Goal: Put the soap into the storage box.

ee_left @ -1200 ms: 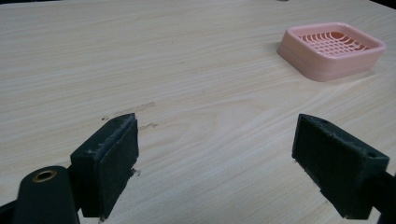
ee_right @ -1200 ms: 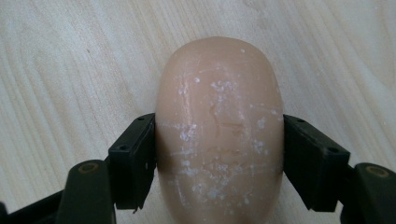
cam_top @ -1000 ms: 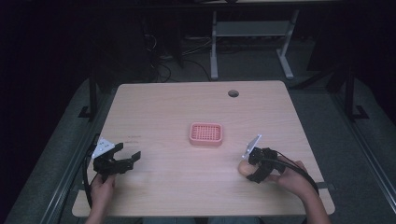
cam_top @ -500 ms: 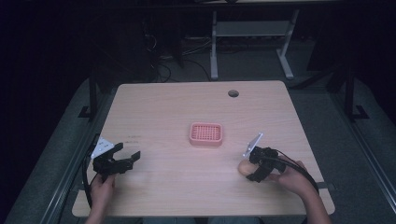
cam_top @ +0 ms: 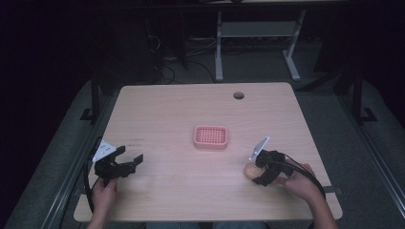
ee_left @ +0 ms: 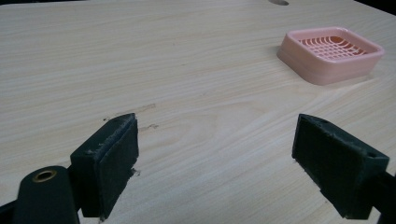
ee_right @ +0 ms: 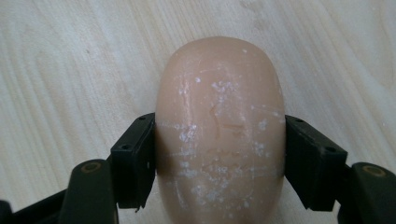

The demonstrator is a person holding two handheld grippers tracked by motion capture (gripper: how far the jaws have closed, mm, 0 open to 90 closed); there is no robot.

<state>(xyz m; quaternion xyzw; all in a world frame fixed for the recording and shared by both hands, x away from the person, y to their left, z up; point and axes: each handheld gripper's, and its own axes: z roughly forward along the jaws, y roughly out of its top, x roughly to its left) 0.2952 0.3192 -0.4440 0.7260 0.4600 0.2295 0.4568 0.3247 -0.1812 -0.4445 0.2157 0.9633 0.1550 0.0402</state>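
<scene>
both black jaws of the right gripper [ee_right: 219,154] press against the two sides of a peach-coloured soap bar [ee_right: 219,135], clamped on it where it lies on the wooden table [ee_right: 56,70]. white flecks and fine scratches mark the soap's rounded top. from the high view the right gripper [cam_top: 260,174] sits near the table's near right edge, the person's right hand [cam_top: 298,181] behind it and a black cable [cam_top: 305,169] looping over the wrist; the soap bar [cam_top: 250,170] shows just left of the jaws.

the left gripper [ee_left: 215,158] has its jaws spread wide apart with nothing between them but bare table. from above the left gripper [cam_top: 125,162] is near the near left edge, held by the left hand [cam_top: 102,193].

a pink slotted soap dish [cam_top: 210,137] stands at the table's middle, well apart from both grippers, empty. a round cable hole [cam_top: 238,95] lies toward the far edge.
</scene>
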